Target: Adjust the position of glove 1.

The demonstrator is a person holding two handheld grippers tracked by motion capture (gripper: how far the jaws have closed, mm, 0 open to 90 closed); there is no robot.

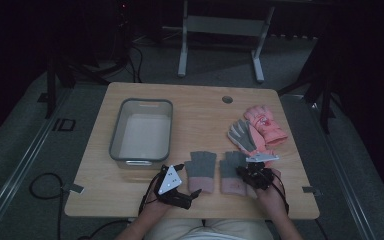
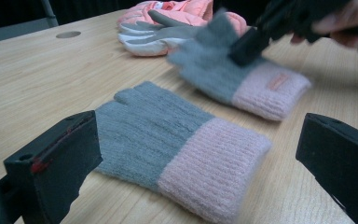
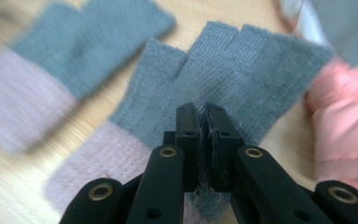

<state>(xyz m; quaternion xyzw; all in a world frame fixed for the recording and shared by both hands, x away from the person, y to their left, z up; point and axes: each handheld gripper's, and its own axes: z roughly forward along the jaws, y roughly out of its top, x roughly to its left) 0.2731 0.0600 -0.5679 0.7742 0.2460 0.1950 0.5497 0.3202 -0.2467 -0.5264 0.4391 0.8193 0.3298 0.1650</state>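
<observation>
Ribbed knit glove pinched in right gripper jaws; left gripper jaws apart.

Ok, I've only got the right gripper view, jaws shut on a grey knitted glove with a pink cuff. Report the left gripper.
Observer: The left gripper is open, aimed at the second grey knitted glove with a pink cuff, pads off it.
Operator: Give me what's left of that glove.
Observer: A grey rectangular plastic bin stands there on the wooden table.
Operator: Name anything at the table's far edge.
Observer: A round hole in the tabletop.
</observation>
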